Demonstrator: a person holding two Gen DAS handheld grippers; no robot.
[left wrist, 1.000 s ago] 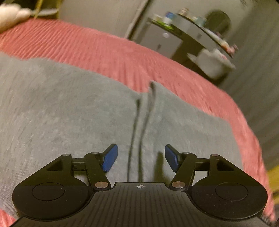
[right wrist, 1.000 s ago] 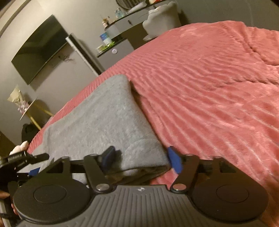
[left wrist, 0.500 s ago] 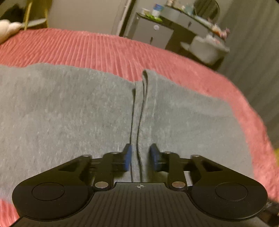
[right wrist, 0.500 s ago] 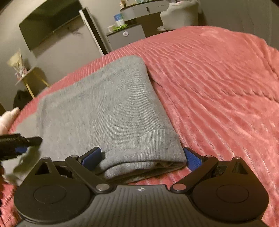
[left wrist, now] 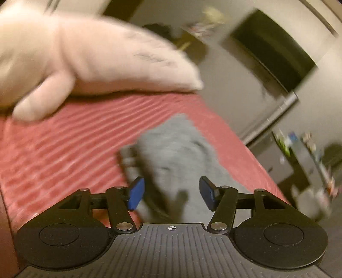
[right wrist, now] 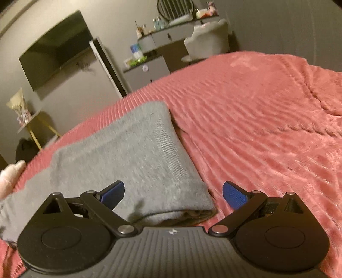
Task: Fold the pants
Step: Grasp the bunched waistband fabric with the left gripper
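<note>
Location: a home bedroom, where I am working. Bed (right wrist: 267, 132) under a ribbed pink blanket; white pillow (left wrist: 89, 62); wall-mounted television (right wrist: 55, 51). Cluttered vanity desk (right wrist: 171, 36) with round mirror (right wrist: 175, 8) and pale chair (right wrist: 209, 40).

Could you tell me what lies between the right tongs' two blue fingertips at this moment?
In the right wrist view, the folded end of the gray pants lies in the gap of the open right tongs, its rolled edge toward the camera, with a strip of pink blanket beside it.
</note>
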